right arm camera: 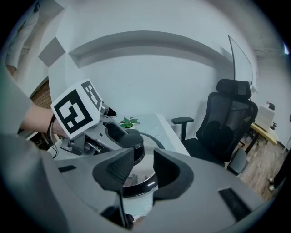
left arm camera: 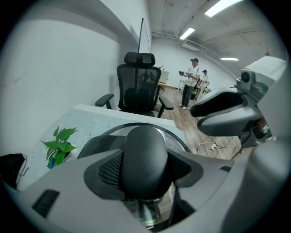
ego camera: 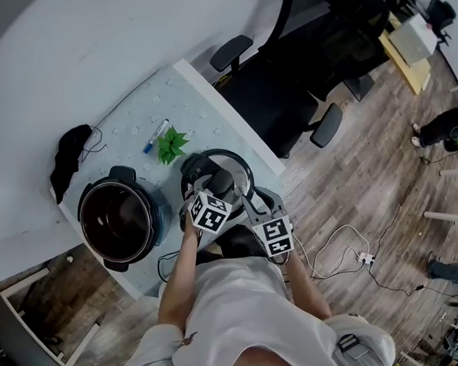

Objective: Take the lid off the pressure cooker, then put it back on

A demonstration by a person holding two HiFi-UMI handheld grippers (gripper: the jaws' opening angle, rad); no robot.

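Left claw [left arm camera: 145,169] clamps the knob [left arm camera: 145,150] of the level lid [ego camera: 242,166], knob upward; right claw [right arm camera: 142,169] open

The pressure cooker [ego camera: 156,217] stands open on the worktop [ego camera: 184,95], round and dark-walled, its deep inner pot bare to view; the lid [ego camera: 238,168], a shiny disc with black rim and rounded black knob [left arm camera: 145,159], is off it, just beside it.

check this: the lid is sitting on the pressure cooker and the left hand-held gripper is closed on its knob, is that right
Not quite. The lid is off the pressure cooker and beside it, as the head view shows. The left hand-held gripper is closed on its knob.
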